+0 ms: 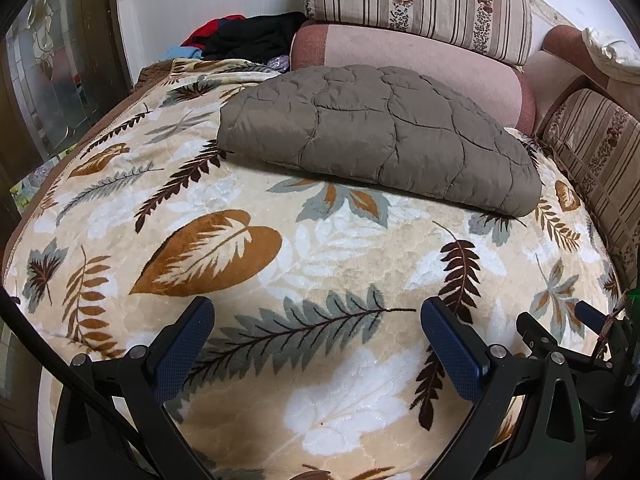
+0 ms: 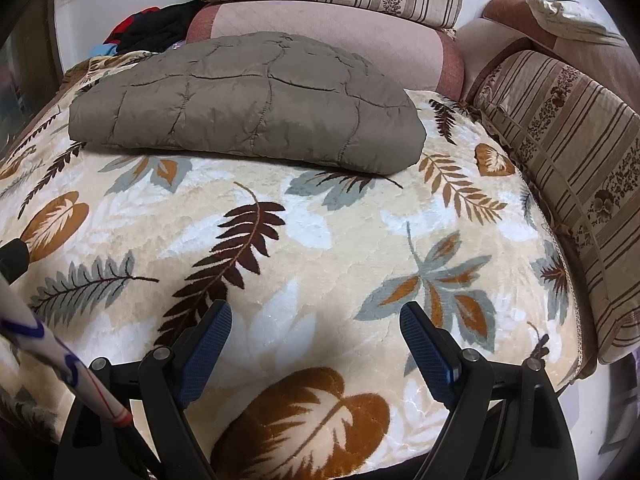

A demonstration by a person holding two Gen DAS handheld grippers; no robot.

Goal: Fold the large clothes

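A grey-brown quilted jacket (image 1: 380, 132) lies folded into a compact bundle at the far side of the bed; it also shows in the right wrist view (image 2: 248, 104). My left gripper (image 1: 318, 312) is open and empty, held over the leaf-patterned blanket (image 1: 248, 240) well short of the jacket. My right gripper (image 2: 316, 316) is open and empty too, over the same blanket (image 2: 320, 240) near the front edge. Part of the right gripper shows at the right edge of the left wrist view (image 1: 560, 336).
Striped and pink cushions (image 1: 420, 8) line the back, and another striped cushion (image 2: 568, 152) runs along the right side. A pile of dark and red clothes (image 1: 248, 36) sits in the back left corner. A glass-panelled door (image 1: 52, 64) stands at left.
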